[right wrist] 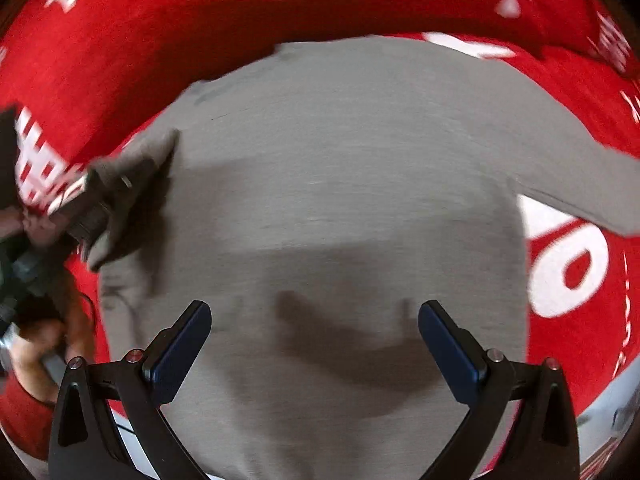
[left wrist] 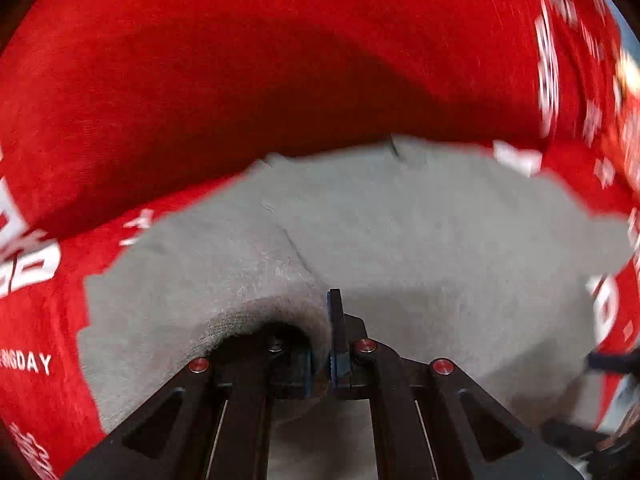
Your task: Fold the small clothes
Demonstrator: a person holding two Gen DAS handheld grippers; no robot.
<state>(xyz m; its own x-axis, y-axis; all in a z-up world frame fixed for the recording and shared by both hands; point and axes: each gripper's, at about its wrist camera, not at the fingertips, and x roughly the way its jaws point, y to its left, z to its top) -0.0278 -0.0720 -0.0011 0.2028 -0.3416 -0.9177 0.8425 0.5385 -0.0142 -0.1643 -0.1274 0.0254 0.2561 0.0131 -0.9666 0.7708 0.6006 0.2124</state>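
Grey garment (right wrist: 340, 184), soft brushed knit, is spread flat on the red printed cloth (right wrist: 120, 40) covering the surface. Left tool (left wrist: 322, 360) is clamped on a lifted fold at the garment's edge. Right tool (right wrist: 316, 344) is held wide, empty, directly above the garment's middle.

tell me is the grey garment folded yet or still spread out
Mostly spread: the grey garment lies flat on the red cloth, only one edge lifted where the left gripper pinches it.

Nothing settles the kind of room: only a bright red fabric cover printed with white letters (right wrist: 580, 272) fills the surroundings.
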